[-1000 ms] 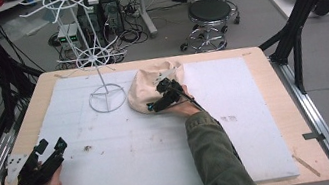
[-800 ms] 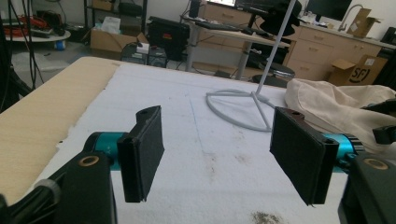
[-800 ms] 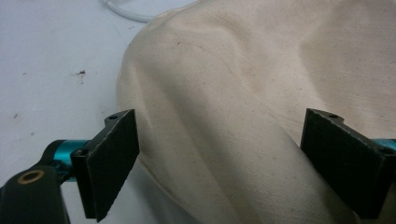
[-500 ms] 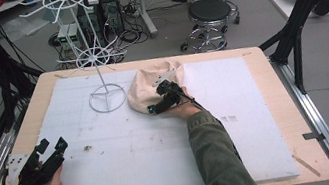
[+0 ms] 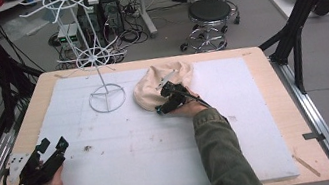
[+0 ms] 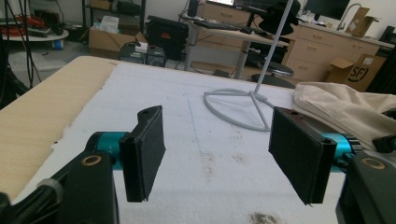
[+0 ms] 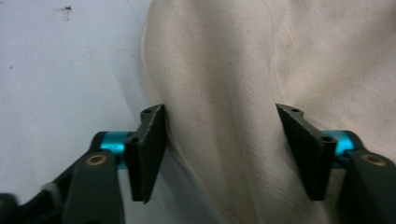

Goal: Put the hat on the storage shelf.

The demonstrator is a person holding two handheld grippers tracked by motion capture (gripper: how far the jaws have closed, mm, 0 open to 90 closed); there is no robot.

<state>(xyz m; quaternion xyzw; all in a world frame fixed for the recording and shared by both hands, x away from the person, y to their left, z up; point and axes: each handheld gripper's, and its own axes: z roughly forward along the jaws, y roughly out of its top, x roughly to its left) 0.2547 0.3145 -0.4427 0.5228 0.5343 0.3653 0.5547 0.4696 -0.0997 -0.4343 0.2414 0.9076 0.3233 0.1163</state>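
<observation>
A cream cloth (image 5: 162,77) lies bunched on the white foam board (image 5: 137,153), just right of a white wire stand (image 5: 107,99). My right gripper (image 5: 162,100) rests at the cloth's near edge. In the right gripper view the cloth (image 7: 233,70) bulges between the jaws of my right gripper (image 7: 219,112). They have just been closing and still stand apart, the left pad at the fabric's hem. My left gripper (image 5: 53,143) lies open at the board's near left corner. Nothing sits between the jaws of my left gripper (image 6: 217,126). Past them show the wire stand (image 6: 238,105) and the cloth (image 6: 345,107).
The foam board covers most of a wooden table (image 5: 263,73). Two black stools (image 5: 210,14) and computer gear stand on the floor behind it. Black frame posts (image 5: 300,9) rise at the table's right and left sides.
The right gripper's jaws have drawn closer together around the cloth's edge, with the hand barely shifting. The left hand and its gripper have not moved.
</observation>
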